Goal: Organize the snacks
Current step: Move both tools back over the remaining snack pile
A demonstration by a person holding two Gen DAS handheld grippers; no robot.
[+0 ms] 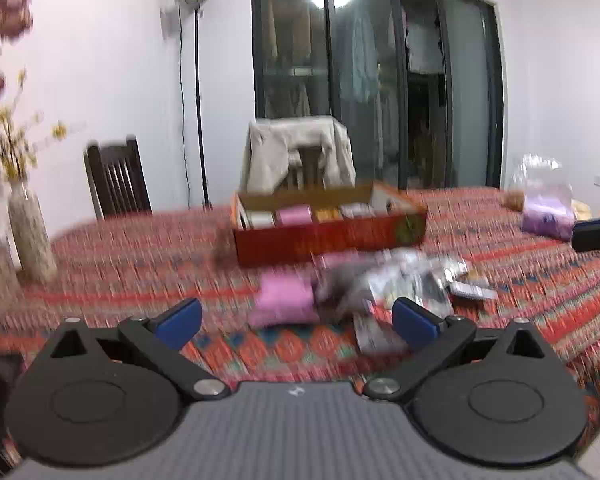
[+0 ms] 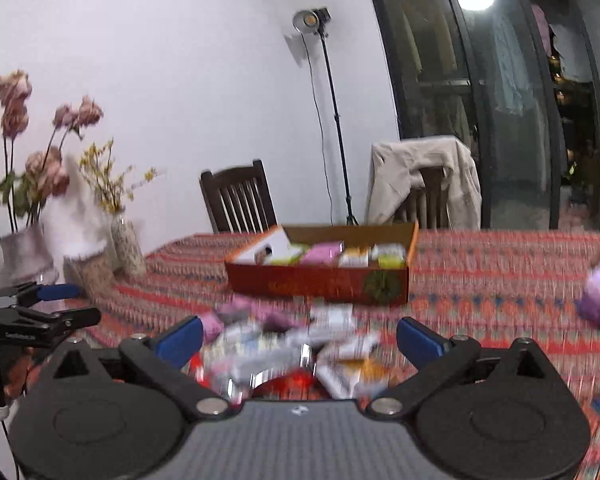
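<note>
Several packets already fill the red box (image 1: 328,236) at frame centre, a loose snack pile (image 2: 292,352) remains on the counter (image 1: 140,280), and both grippers, left gripper (image 1: 298,320) and right gripper (image 2: 300,340), have fingers spread, empty

desk cloth (image 2: 500,276): red patterned weave covering the whole desk.
vases (image 2: 126,246): clustered at the desk's far left corner, holding pink dried flowers (image 2: 14,98) and yellow sprigs.
dark wooden chair (image 2: 238,200): behind the desk's far edge, left of the lamp stand (image 2: 336,120).
second chair: beige jacket (image 2: 424,176) draped over its back.
glass doors (image 2: 500,100): dark, reflecting a ceiling light.
</note>
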